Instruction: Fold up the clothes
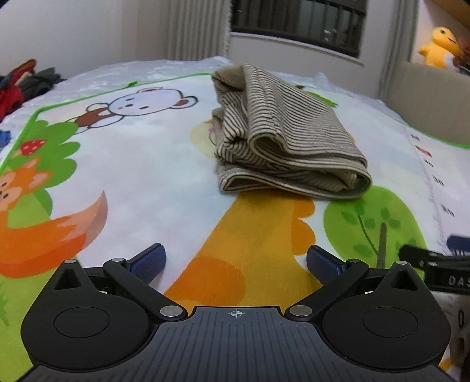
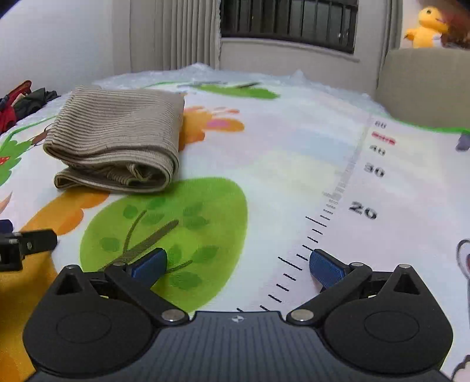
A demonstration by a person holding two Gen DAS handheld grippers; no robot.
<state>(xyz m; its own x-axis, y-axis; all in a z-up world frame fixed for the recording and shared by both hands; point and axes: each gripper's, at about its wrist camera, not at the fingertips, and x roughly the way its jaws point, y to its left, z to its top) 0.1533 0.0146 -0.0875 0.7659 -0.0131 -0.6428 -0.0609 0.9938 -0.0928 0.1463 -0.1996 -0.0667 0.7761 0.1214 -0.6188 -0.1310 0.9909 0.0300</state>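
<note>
**Both jaws wide, folded garment lying ahead on the mat**

Nearest you, your left gripper [image 1: 236, 261] hovers over the orange giraffe print of the cartoon play mat [image 1: 147, 164], jaws spread wide with nothing between the blue pads [image 1: 148, 260]. Your right gripper [image 2: 238, 264] sits just beside it over the green tree print and the printed ruler scale [image 2: 317, 229], jaws equally wide and holding nothing. Each gripper shows at the edge of the other's view.

Further out, the striped beige garment [image 1: 282, 132] rests on the mat as a folded, layered bundle, rolled edges facing you. It is ahead of the left gripper and ahead-left of the right [image 2: 117, 138], apart from both.

Beyond it: a pile of red and dark clothes [image 1: 20, 85] at the far left edge, a curtain [image 1: 194, 29], a barred window [image 1: 296, 23], and a yellow plush toy [image 1: 439, 47] at far right.
</note>
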